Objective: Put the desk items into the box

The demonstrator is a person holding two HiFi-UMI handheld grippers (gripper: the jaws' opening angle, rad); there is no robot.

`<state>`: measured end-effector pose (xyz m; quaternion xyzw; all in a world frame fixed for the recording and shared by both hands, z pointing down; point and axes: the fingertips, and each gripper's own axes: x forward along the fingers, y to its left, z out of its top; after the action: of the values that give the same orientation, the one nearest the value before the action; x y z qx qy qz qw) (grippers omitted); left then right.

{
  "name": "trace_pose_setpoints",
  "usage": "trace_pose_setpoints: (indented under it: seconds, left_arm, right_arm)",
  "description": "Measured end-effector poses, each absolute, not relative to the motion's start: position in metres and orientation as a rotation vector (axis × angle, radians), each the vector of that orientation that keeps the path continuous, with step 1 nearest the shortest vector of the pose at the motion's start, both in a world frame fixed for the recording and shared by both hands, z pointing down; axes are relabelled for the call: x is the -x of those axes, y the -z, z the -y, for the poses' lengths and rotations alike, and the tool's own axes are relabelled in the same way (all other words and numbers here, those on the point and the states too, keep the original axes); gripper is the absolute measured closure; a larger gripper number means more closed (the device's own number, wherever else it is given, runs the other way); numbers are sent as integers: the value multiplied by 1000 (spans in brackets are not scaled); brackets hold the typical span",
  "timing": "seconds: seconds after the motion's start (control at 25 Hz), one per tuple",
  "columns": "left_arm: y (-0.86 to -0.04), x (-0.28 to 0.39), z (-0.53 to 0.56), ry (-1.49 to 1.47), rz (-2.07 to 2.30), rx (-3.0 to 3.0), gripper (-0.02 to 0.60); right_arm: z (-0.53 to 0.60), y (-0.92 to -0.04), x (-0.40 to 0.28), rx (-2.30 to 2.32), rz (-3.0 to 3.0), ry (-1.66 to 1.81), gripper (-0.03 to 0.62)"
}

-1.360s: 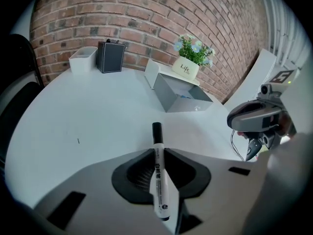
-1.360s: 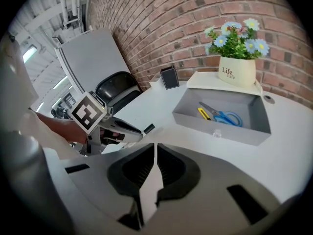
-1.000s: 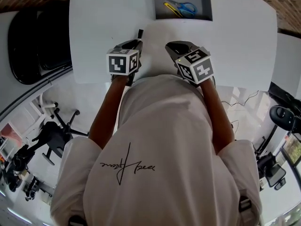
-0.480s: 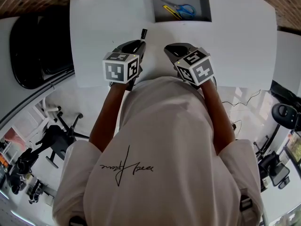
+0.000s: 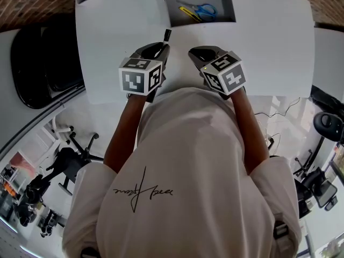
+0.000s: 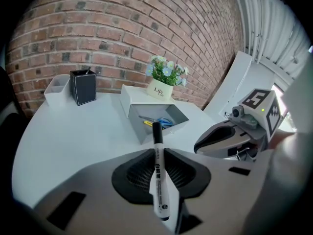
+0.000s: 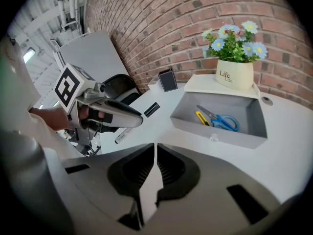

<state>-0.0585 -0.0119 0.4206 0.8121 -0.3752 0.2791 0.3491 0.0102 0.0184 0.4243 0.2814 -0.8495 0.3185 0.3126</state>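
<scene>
Pinching a marker in the left gripper, short of the far box already holding scissors; right gripper pressed together, empty.

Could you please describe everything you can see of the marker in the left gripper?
The marker is a slim pen with a white, plastic-looking barrel that bears black print, and its black cap is on. The jaws of the left gripper are shut on its barrel, and the cap end sticks out forward toward the open box. Only the jaws appear to touch it.
</scene>
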Motion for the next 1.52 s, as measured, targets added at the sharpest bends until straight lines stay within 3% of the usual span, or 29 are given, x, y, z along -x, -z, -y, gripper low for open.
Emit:
trace_pose_setpoints:
  seconds: [1.52]
  left_arm:
    - [-415,40,42,-714,947,-2120,517]
  right_arm:
    - [4,-409,-53,-876,2252,-896,557]
